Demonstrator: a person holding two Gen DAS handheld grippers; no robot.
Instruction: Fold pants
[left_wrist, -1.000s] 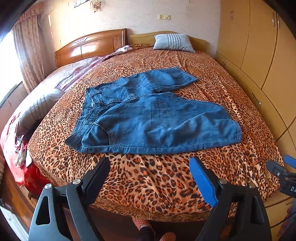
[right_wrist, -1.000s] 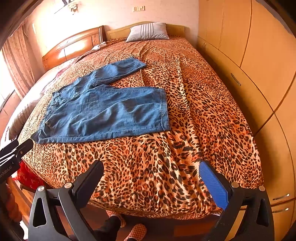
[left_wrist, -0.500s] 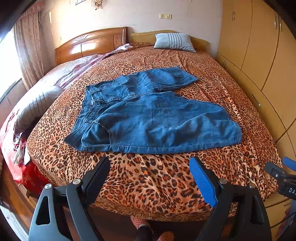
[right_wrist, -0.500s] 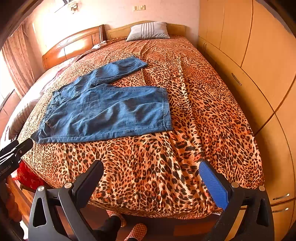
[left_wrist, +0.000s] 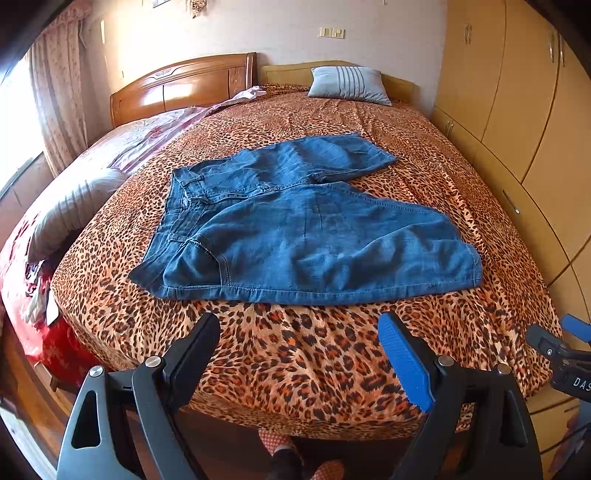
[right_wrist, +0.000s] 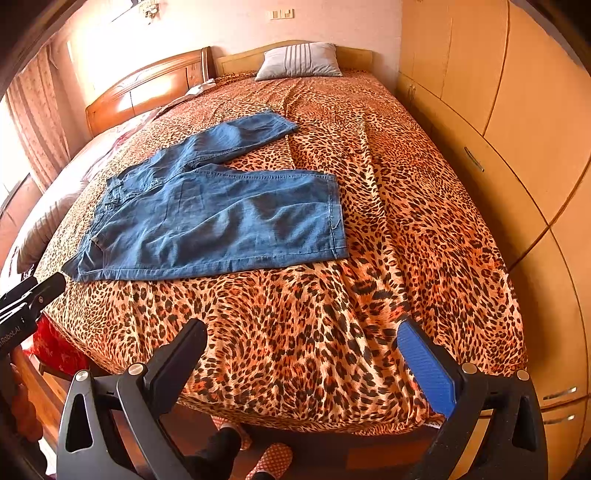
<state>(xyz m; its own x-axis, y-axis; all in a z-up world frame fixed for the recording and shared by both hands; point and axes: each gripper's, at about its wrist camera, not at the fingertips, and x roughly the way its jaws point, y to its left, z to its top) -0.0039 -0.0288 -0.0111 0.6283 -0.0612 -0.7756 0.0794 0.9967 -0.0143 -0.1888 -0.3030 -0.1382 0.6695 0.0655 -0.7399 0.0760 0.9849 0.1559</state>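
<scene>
Blue denim pants (left_wrist: 303, 229) lie flat on the leopard-print bedspread (left_wrist: 295, 354), waistband to the left, legs spread apart to the right. They also show in the right wrist view (right_wrist: 218, 218), left of centre. My left gripper (left_wrist: 299, 332) is open and empty, above the bed's near edge, short of the pants' near leg. My right gripper (right_wrist: 301, 341) is open and empty, above the near edge, to the right of the pants. The right gripper's tip shows at the left wrist view's right edge (left_wrist: 554, 347).
A striped grey pillow (left_wrist: 349, 85) lies at the headboard. A second bed with pink bedding (left_wrist: 122, 147) and a grey pillow (left_wrist: 70, 210) is on the left. Wooden wardrobes (right_wrist: 517, 129) line the right side. My slippered feet (right_wrist: 273, 461) stand at the bed's foot.
Both grippers have edged slightly forward and up toward the bed. The pants have not moved. Both stay open.
</scene>
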